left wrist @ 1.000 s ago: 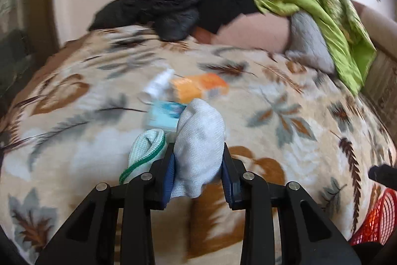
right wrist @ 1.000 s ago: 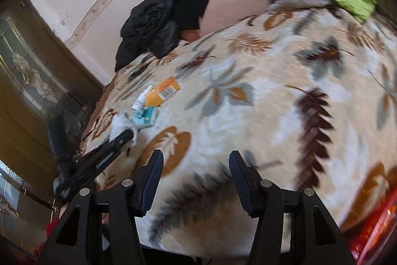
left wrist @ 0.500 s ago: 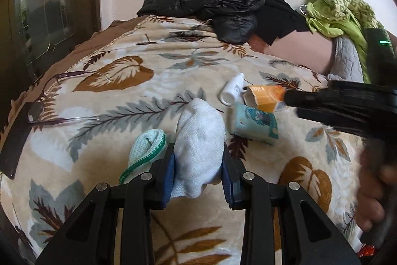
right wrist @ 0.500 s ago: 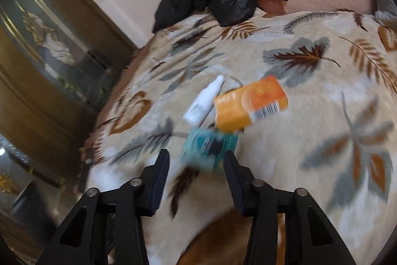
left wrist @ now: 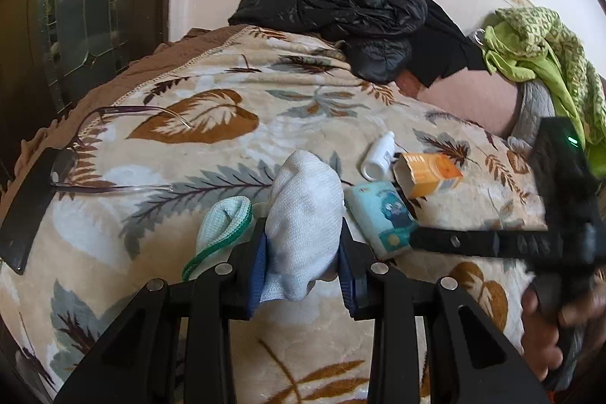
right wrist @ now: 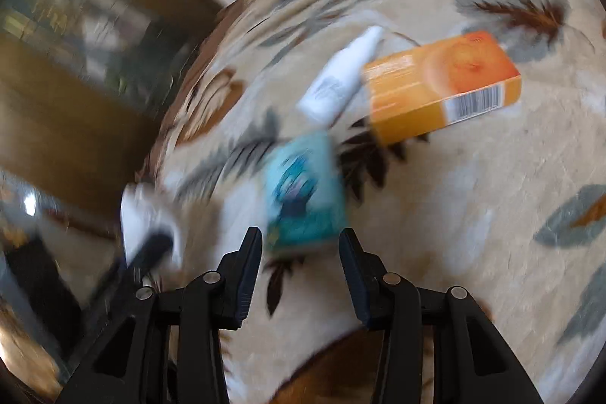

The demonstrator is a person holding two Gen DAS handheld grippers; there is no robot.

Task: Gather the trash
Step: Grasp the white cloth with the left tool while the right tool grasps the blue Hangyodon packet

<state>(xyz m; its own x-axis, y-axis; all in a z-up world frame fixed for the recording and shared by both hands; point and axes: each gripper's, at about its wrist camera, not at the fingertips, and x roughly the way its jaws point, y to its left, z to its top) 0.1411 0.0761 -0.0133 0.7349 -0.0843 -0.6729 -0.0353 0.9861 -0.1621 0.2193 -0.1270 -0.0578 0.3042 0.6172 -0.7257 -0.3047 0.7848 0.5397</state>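
Left hand-held gripper [left wrist: 303, 252] was clamped on a white sock [left wrist: 303, 214], bunched upright between the fingers; a green-trimmed sock [left wrist: 223, 226] sat just beside it on the bed [left wrist: 189, 177]. Likely holding it clear so the right side could work.

Right hand-held gripper [right wrist: 301, 252] had its fingers apart, straddling the near end of the teal packet [right wrist: 303, 192]; not closed on it. In the left view one finger lay against the packet's near corner. That view was motion-blurred, so contact there is hard to confirm.

Trash sat clustered mid-bed: teal packet, orange box [right wrist: 439, 86] with an open flap, and small white bottle [right wrist: 341, 78] close against the box. My read: the packet was the target because it was nearest and lay free on its near side.

Room: open blanket right of the cluster. Left side was tighter, with glasses [left wrist: 94, 146] near the bed edge. Black jacket [left wrist: 360, 10] lay well apart at the head end.
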